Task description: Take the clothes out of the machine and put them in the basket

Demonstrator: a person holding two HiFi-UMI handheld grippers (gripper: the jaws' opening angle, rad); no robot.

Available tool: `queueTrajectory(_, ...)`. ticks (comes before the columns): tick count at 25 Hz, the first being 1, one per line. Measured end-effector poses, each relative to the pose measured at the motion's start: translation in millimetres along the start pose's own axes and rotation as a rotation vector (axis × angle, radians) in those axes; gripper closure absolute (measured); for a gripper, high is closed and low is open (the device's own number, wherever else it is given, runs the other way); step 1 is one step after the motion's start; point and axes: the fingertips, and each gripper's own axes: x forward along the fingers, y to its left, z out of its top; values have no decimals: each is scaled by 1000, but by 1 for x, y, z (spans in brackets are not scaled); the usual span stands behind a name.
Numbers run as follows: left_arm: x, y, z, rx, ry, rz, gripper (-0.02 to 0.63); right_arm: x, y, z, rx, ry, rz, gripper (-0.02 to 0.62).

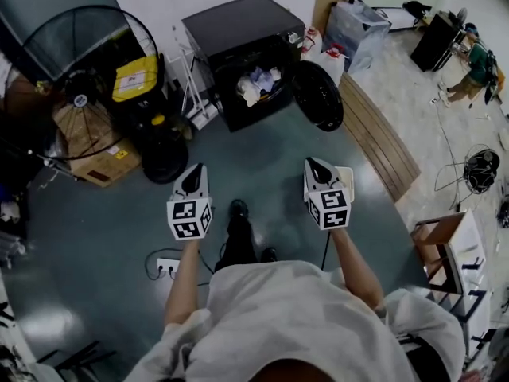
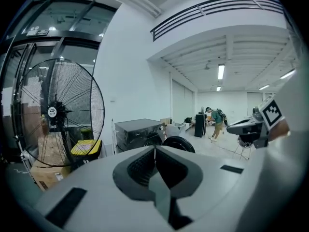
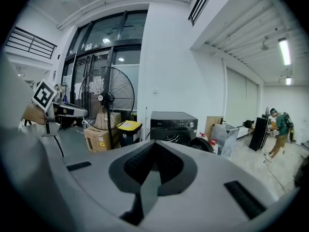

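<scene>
machine (image 1: pixel 246 54) well ahead, its door (image 1: pixel 318 94) swung open on the right, could snag an arm | clothes (image 1: pixel 258 84) heaped in drum, may spill when pulled | left gripper (image 1: pixel 195 173), right gripper (image 1: pixel 316 168) both clenched, empty | power strip (image 1: pixel 167 267) by feet, trip risk

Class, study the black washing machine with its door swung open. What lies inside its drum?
A heap of pale clothes shows in the drum of the washing machine. Anything beneath or behind the heap, and the drum's back, is covered by it.
</scene>
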Motion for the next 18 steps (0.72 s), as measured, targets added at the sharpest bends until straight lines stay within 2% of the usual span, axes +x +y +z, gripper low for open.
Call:
queueTrajectory(7,79,29,-7,-9,28,-57,581,75,-6,6,-5,33,-11,572)
queueTrajectory(18,212,111,35,-23,35,-148,581,206,-20,54,30,72,-89,572)
